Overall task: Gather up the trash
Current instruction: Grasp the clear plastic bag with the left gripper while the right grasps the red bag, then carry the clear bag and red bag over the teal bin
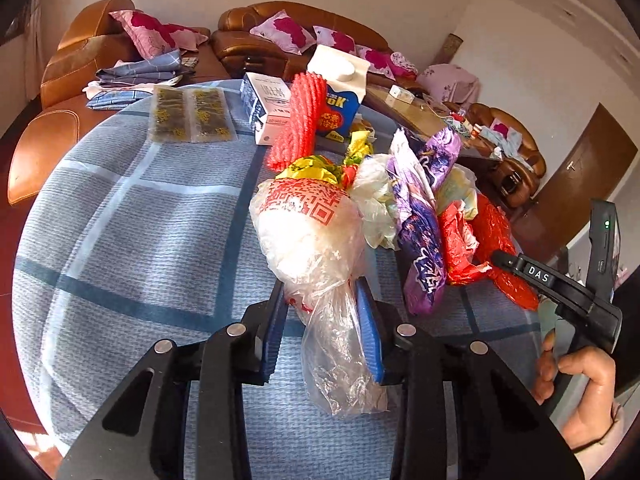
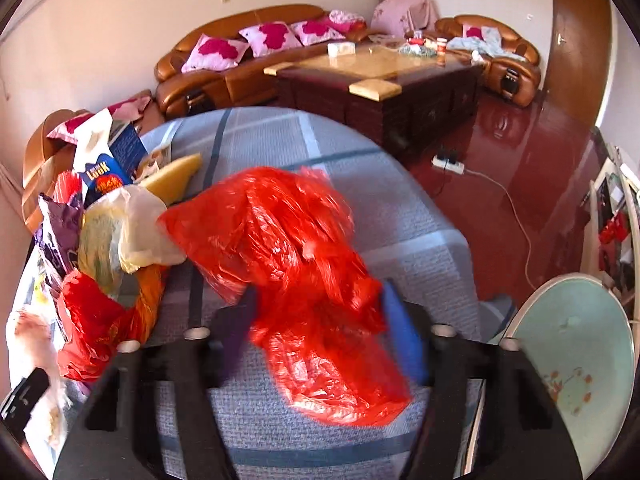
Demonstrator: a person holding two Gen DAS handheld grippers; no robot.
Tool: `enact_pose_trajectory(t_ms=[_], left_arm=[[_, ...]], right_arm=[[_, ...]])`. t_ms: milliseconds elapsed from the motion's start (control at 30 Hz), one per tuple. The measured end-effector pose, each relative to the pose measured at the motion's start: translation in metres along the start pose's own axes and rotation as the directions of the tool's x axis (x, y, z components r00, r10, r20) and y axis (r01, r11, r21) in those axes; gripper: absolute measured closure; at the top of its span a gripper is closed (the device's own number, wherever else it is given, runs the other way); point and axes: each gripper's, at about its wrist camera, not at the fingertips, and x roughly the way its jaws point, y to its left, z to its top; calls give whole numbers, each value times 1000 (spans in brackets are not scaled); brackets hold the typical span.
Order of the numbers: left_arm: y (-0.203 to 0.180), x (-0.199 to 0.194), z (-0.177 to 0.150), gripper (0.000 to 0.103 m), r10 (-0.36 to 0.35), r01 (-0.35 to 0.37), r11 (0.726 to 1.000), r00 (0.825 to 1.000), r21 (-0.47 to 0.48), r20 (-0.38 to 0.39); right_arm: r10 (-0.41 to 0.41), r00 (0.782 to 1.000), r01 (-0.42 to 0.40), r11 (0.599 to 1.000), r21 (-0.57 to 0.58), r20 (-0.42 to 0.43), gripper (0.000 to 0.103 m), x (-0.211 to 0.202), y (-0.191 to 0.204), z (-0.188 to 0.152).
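Left wrist view
Left gripper (image 1: 322, 304): black frame with blue pads, clamped on the neck of a clear crinkled plastic bag printed with a red QR code (image 1: 308, 232).
Clear bag: puffed white at the far end, loose tail trailing back between the fingers, held over the blue-and-white checked tablecloth (image 1: 132, 240).
Seen only here: two flat clear packets of dark dried stuff with yellow print (image 1: 191, 114), side by side at the far edge of the cloth; one blue-and-white carton box lying on its side (image 1: 266, 106); the person's right hand (image 1: 576, 384) around the black handle of the other tool.
Trash pile: one red foam net sleeve (image 1: 298, 120), one blue gable-top carton with white cap (image 1: 340, 96), one crumpled yellow wrapper (image 1: 316, 168), one purple foil snack bag (image 1: 420, 232), all bunched right of centre.
Right gripper: body in view at the right edge; fingers hidden from this side.

Right wrist view
Right gripper (image 2: 320, 320): blue pads closed on a crumpled translucent red plastic bag (image 2: 296, 248).
Red bag: blurred, bulging forward over the checked cloth, tail hanging back between the fingers.
Seen only here: one long brown leather sofa (image 2: 248, 64) with three pink-and-crimson cushions, one dark wooden coffee table with pale top (image 2: 384, 76), one white power strip (image 2: 448, 164) on the glossy red floor, one pale green round stool top (image 2: 576, 364) at lower right.
Pile from this side: at the left, touching the red bag's edge; one pale yellowish plastic bag (image 2: 132, 232) and one second crumpled red wrapper (image 2: 92, 320) in front.
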Motion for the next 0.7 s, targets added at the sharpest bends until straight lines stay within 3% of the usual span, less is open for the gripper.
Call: enact_pose_trajectory(t_ms=[33, 133, 233, 700], left_arm=[[3, -2, 0, 69, 7, -7, 1000, 1000, 1, 6], [6, -11, 0, 69, 18, -19, 1000, 1000, 4, 24], [5, -20, -2, 69, 13, -13, 1000, 999, 11, 41], [-27, -53, -14, 69, 6, -15, 996, 994, 86, 105]], right_arm=[[4, 1000, -4, 1000, -7, 1, 69, -1, 1, -1], [21, 1000, -22, 999, -37, -10, 86, -3, 5, -8], [36, 999, -35, 999, -35, 19, 90, -16, 4, -18], [127, 978, -130, 991, 9, 167, 91, -119, -9, -63]])
